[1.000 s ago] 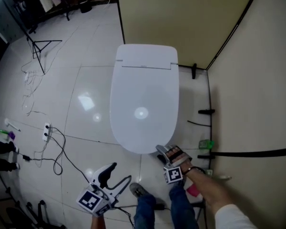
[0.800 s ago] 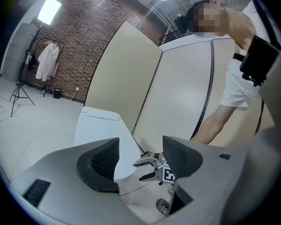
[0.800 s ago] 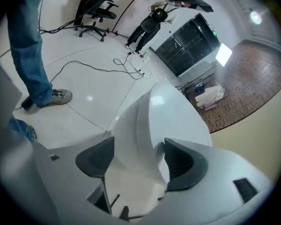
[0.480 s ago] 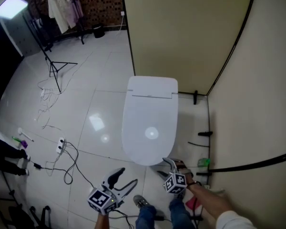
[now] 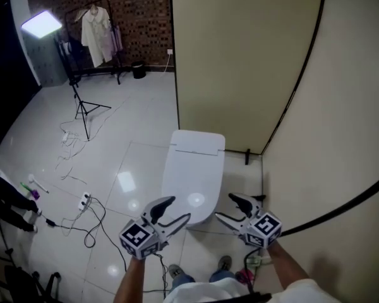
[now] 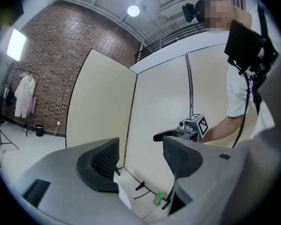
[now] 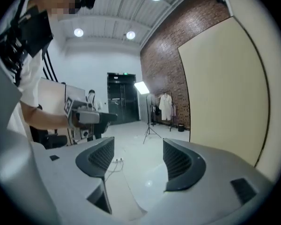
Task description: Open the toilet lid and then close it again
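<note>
Head view: white toilet (image 5: 199, 142) sits at centre, against the beige partition (image 5: 240, 55). The toilet lid (image 5: 194, 178) is down flat, closed. Left claw (image 5: 179, 208) is at lower centre and right claw (image 5: 224, 206) just right of it. Both are held above the lid's near end and neither touches it. Both claws are spread apart and empty. Cables and a power strip (image 5: 85, 199) lie on the floor at lower left, with a light panel (image 5: 41, 23) at upper left.

Left gripper view: the claw's jaws stand apart, with only partition and floor showing between them. The right claw (image 6: 189, 125) is visible beyond. A small green bottle (image 6: 158, 198) stands on the floor at the bottom.

Right gripper view: jaws are apart with nothing gripped. The toilet lid (image 7: 131, 193) is far below, at lower centre, shut. The left claw (image 7: 89, 117) is at mid left.

Progress: lid closed and claws clear of it. Either the open-close cycle is finished or it hasn't begun, and I can't tell which from these.
</note>
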Demonstrator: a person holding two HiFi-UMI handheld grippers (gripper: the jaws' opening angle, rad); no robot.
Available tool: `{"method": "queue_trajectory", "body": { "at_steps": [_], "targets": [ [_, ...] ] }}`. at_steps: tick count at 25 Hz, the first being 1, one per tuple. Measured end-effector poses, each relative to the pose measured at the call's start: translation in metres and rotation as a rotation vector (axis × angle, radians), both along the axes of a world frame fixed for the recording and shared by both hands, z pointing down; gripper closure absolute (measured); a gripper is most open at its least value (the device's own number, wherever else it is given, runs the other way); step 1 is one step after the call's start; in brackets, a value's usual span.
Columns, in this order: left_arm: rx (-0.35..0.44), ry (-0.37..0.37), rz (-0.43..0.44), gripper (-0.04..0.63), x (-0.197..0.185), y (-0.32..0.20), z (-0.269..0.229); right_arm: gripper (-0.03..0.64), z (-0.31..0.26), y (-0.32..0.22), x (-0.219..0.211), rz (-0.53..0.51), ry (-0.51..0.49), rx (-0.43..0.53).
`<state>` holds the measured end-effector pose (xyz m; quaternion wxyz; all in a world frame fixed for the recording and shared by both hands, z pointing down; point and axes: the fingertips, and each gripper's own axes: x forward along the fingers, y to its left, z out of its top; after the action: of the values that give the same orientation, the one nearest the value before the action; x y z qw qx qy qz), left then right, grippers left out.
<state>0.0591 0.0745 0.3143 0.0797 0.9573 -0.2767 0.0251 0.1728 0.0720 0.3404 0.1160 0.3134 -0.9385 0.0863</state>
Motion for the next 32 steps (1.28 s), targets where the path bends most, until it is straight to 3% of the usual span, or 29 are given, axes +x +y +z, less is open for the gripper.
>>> {"method": "queue_trajectory", "body": {
  "at_steps": [2,5,12,17,20,25,32],
  "targets": [
    [0.032,0.004,0.003,0.308,0.003,0.004,-0.017,0.290,-0.027,0.005,0.006,-0.004,-0.049,0.036],
    [0.059,0.010,0.010,0.308,0.005,0.008,-0.028,0.291,-0.037,0.005,0.015,0.020,-0.046,0.057],
    [0.020,0.000,0.053,0.308,0.010,0.017,-0.019,0.291,-0.021,0.010,0.016,0.047,0.024,0.064],
    [-0.008,-0.049,0.005,0.319,0.003,0.009,-0.004,0.291,-0.022,0.003,0.009,0.053,0.008,0.065],
    [-0.015,-0.026,-0.005,0.318,-0.003,0.007,0.001,0.291,-0.019,0.002,0.001,0.049,0.014,0.054],
    [-0.002,0.002,-0.005,0.318,-0.026,0.013,0.001,0.291,-0.012,0.001,-0.014,0.075,0.019,0.033],
    [-0.040,0.023,-0.048,0.318,-0.087,0.002,0.015,0.291,0.019,0.006,-0.038,0.165,0.012,-0.033]
  ]
}}
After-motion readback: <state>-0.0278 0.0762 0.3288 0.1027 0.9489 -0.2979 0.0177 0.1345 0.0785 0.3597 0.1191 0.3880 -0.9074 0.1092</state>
